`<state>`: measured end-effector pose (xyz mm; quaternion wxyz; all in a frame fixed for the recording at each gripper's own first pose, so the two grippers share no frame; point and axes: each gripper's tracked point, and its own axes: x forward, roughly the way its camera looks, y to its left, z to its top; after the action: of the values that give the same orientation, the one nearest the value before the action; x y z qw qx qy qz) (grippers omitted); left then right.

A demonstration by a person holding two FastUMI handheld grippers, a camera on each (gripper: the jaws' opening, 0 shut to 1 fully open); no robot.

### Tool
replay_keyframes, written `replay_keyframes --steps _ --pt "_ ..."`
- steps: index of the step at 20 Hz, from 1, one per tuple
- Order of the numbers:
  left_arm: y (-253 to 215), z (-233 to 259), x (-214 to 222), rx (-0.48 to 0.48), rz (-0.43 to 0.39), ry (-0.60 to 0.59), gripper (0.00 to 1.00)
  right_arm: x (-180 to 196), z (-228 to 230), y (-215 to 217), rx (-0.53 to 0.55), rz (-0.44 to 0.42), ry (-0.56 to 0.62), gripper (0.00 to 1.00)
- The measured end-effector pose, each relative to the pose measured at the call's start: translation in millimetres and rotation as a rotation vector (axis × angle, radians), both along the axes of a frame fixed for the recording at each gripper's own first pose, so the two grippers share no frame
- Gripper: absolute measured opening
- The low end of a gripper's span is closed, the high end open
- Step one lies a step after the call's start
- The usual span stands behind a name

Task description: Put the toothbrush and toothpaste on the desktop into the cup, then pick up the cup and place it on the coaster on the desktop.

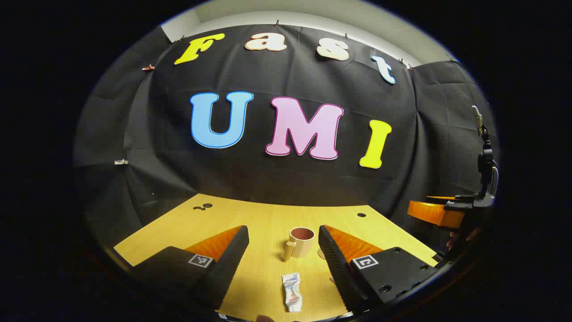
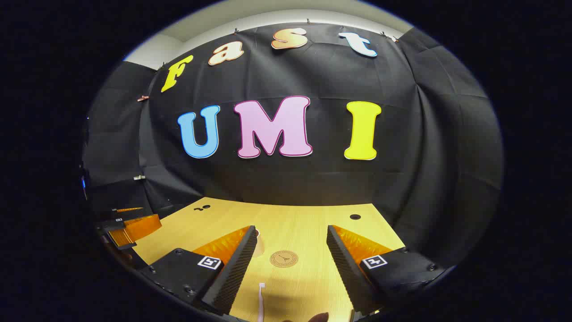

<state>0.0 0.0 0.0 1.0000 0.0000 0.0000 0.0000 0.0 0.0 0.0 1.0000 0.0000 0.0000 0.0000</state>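
A beige mug-style cup [image 1: 300, 242] stands upright on the wooden desktop [image 1: 263, 214], its handle toward the left. A small white toothpaste tube [image 1: 292, 291] lies flat nearer the front edge. My left gripper [image 1: 283, 232] hovers open above the desk, with the cup and tube showing between its fingers. In the right gripper view, a round cork coaster [image 2: 283, 258] lies on the desktop [image 2: 304, 219], and a white toothbrush [image 2: 261, 300] lies in front of it. My right gripper [image 2: 291, 235] is open above them, holding nothing. The cup's edge [image 2: 257, 241] peeks past its left finger.
The other gripper [image 1: 440, 212] shows at the far right of the left gripper view, and at the far left [image 2: 129, 228] of the right gripper view. Small dark holes [image 1: 361, 215] mark the desk's back. Black cloth walls close the booth behind.
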Motion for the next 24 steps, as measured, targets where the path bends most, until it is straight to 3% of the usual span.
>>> replay_keyframes --steps 17,20,24 --pt "-1 -6 9 -0.014 -0.018 0.064 0.98 5 -5 -6 0.004 -0.035 0.020 0.97" --pt "0 -25 19 -0.021 -0.017 0.155 0.97 4 -10 -9 0.006 -0.042 0.032 0.97" --pt "-7 -92 27 -0.052 -0.038 0.379 0.97 6 -17 -12 -0.016 -0.050 0.061 0.97"
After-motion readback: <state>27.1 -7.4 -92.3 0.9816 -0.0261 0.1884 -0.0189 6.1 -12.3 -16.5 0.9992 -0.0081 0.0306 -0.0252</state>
